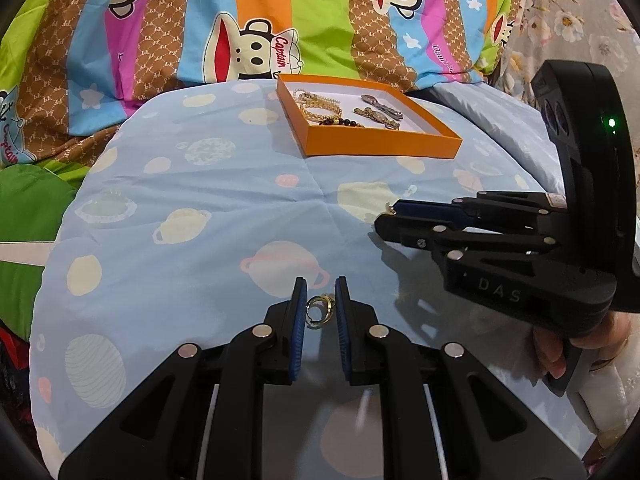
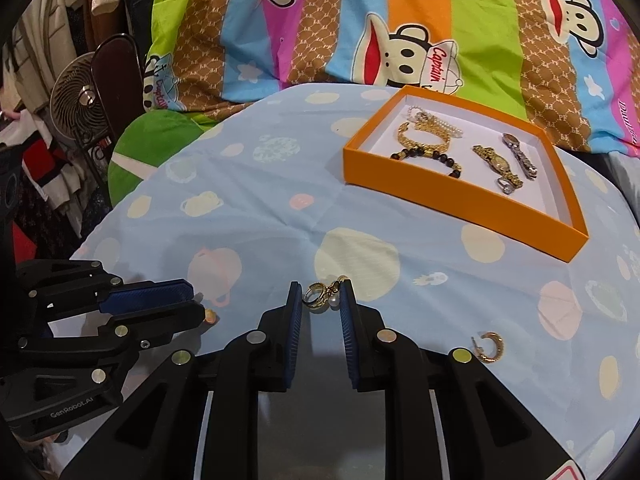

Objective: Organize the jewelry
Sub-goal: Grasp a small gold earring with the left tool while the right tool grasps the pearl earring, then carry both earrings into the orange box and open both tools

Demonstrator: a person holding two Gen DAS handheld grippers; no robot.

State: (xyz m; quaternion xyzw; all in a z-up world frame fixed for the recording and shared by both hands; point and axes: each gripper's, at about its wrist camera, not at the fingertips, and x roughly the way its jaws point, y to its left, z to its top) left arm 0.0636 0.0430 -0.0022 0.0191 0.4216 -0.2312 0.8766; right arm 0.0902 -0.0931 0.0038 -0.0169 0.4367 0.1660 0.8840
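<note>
Left tool [image 1: 320, 308] open astride small gold ring [image 1: 319, 309]; right tool [image 2: 320, 300] open astride gold pearl-drop earring [image 2: 320, 297]. Soft light-blue planet-print quilt [image 1: 240, 200] may swallow either. Orange cardboard tray [image 2: 460, 196] at 1 o'clock.

Gold hoop earring [image 1: 319, 309] lying between the left tongs [image 1: 320, 312], gold pearl-drop earring [image 2: 322, 295] between the right tongs [image 2: 320, 304], another gold hoop [image 2: 490, 346] just right of them, orange tray [image 2: 460, 196] of bracelets and watches beyond

We see the right gripper [image 2: 319, 304] open around a gold pearl earring [image 2: 320, 298], with the orange box [image 2: 460, 200] beyond and a gold hoop [image 2: 490, 347] nearer.
</note>
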